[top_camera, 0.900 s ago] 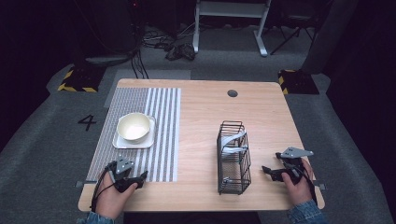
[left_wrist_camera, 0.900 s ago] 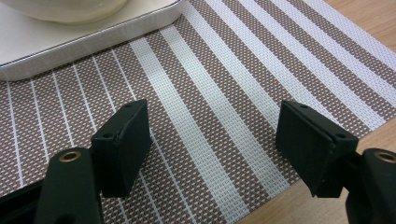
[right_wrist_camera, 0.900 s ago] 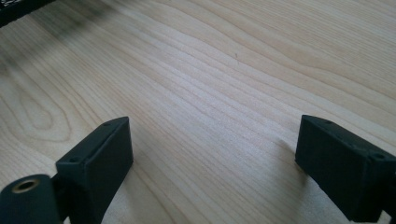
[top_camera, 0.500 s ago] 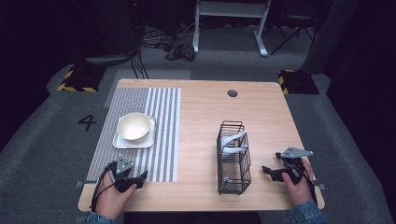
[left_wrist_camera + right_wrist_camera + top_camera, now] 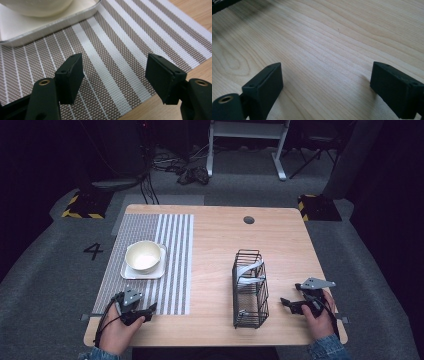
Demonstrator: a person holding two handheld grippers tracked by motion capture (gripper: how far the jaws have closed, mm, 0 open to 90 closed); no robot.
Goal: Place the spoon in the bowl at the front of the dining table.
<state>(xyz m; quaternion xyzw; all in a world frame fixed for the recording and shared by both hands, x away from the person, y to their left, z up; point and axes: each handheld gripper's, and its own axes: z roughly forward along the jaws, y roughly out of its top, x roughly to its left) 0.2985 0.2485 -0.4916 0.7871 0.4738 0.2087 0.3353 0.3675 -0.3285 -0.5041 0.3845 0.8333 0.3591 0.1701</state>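
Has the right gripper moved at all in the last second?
No. In the high view the right gripper sits in the same spot just right of the wire rack, near the table's front edge, as in both earlier pictures.

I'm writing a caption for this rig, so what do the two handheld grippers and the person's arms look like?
Both the left gripper and the right gripper are black, each with two blocky rectangular jaws, brass-coloured rivets at the jaw bases and a grey three-cornered plate on top. A thin black cable loops from the left one. The person wears blue denim sleeves.
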